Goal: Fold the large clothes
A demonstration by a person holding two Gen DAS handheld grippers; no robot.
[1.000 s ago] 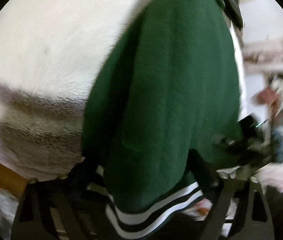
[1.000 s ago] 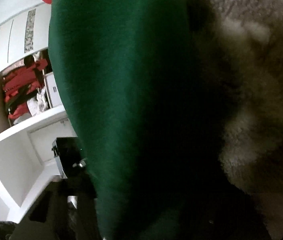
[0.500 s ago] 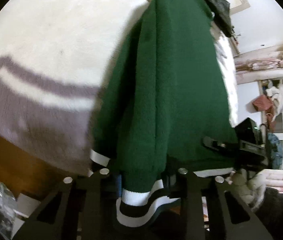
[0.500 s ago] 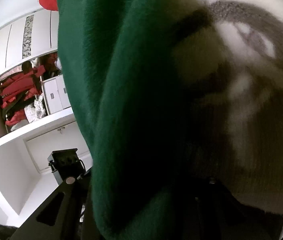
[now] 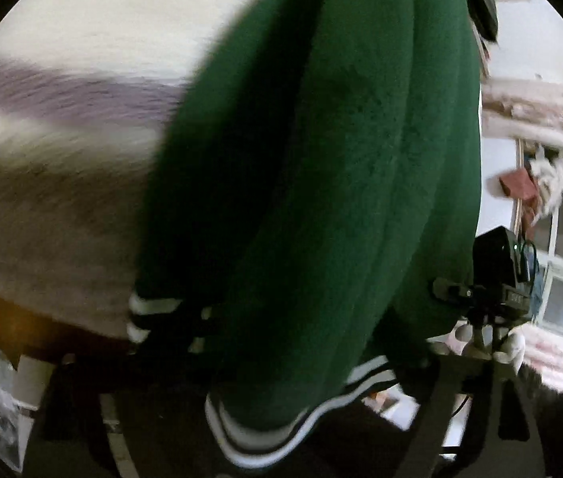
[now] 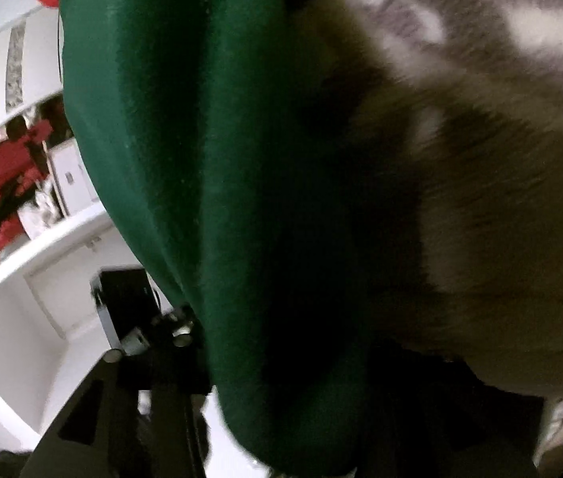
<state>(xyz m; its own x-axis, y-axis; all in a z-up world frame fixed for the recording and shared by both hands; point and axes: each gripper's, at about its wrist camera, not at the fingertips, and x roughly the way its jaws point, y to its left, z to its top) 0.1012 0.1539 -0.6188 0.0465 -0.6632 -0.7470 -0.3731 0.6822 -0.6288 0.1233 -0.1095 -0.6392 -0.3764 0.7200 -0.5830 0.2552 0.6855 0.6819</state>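
Green sweater [image 5: 321, 183] hanging over white blanket [image 5: 82, 40]. Left gripper [image 5: 273, 418] jaws just opening, released, sweater hem between them. Right gripper [image 6: 249, 390] jaws opening; grip unclear.

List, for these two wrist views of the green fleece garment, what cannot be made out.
- Left wrist view: the left gripper is buried under the green garment; grip unclear.
- Right wrist view: garment and shadow cover the right gripper's right finger.
- Both: the grey-and-white blanket is motion-blurred.
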